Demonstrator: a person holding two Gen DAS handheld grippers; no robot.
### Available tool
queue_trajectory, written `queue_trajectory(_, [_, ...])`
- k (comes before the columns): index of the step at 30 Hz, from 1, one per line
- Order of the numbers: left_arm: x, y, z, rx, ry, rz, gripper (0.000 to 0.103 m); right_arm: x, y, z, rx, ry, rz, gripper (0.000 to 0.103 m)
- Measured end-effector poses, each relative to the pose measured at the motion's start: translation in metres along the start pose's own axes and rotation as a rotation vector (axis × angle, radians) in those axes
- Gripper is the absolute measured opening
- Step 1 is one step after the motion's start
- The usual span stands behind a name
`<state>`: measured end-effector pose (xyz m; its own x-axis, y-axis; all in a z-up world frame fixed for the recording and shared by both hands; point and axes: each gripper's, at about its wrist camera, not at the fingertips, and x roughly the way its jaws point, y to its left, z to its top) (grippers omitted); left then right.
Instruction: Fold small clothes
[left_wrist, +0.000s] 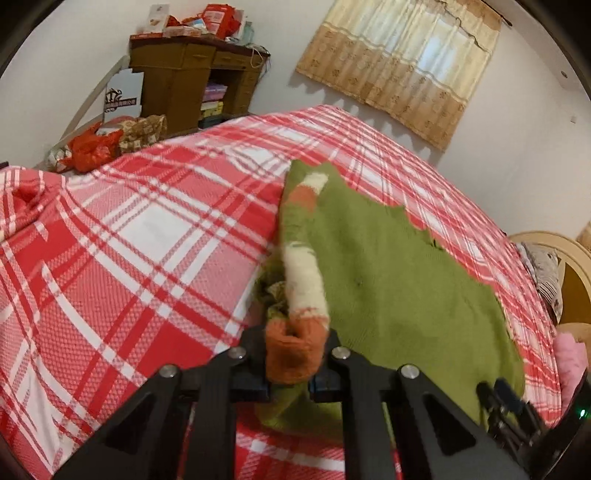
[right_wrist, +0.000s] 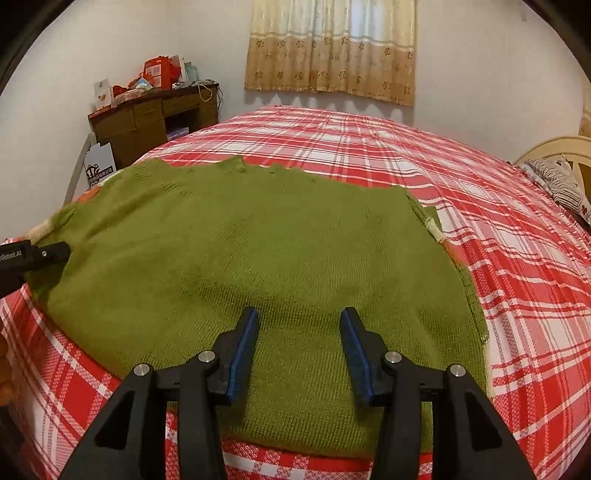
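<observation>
At the far left, beyond the bed's far left corner, a brown wooden desk (right_wrist: 155, 114) stands against the wall with red packages piled on its top. The left gripper (left_wrist: 291, 363) is clamped on the orange cuff of the sleeve (left_wrist: 303, 280), a striped band of orange, cream and green that runs from the jaws away along the left edge of the green sweater (right_wrist: 258, 266). The sweater lies spread flat on the red-and-white plaid bedspread (right_wrist: 498, 221), near the bed's near edge, its ragged far hem pointing toward the middle of the bed. The right gripper (right_wrist: 299, 350) hovers over the near part of the sweater with its blue-padded fingers (right_wrist: 242, 354) spread apart and nothing between them. On the wall behind the bed hangs a beige patterned curtain (right_wrist: 332, 48), and at the far right a cream headboard (right_wrist: 554, 147) rises beside a patterned pillow (right_wrist: 557, 181).
</observation>
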<state>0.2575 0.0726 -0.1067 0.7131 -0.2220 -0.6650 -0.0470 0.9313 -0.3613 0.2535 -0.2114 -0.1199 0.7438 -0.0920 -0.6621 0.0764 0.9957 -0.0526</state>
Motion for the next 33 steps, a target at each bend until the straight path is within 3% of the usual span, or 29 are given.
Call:
queue_trajectory(8, [-0.022,-0.081,0.0,0.312,-0.134,-0.005,0.012,0.0,-0.003,-0.001,0.017,-0.01,0.021,0.051])
queue_trajectory(11, [-0.015,-0.12,-0.016,0.445,-0.121,-0.05,0.012,-0.001,-0.006,-0.001,0.033,-0.013,0.038,0.051])
queue_trajectory(14, [0.0,-0.133,-0.03,0.502,-0.077,-0.055,0.012,-0.002,-0.008,-0.002,0.041,-0.015,0.047,0.051])
queue_trajectory(17, [0.014,-0.134,-0.043,0.523,-0.032,-0.053,0.012,-0.002,-0.008,-0.002,0.044,-0.016,0.051,0.052])
queue_trajectory(23, [0.01,-0.127,-0.05,0.522,-0.027,-0.075,0.012,-0.001,-0.012,0.003,0.063,0.008,0.1,0.058])
queue_trajectory(29, [0.011,-0.12,-0.047,0.479,-0.023,-0.123,0.012,-0.002,-0.038,0.053,0.211,-0.011,0.33,0.06])
queue_trajectory(33, [0.013,-0.122,-0.048,0.469,-0.024,-0.134,0.012,0.036,-0.028,0.099,0.232,0.044,0.512,0.072])
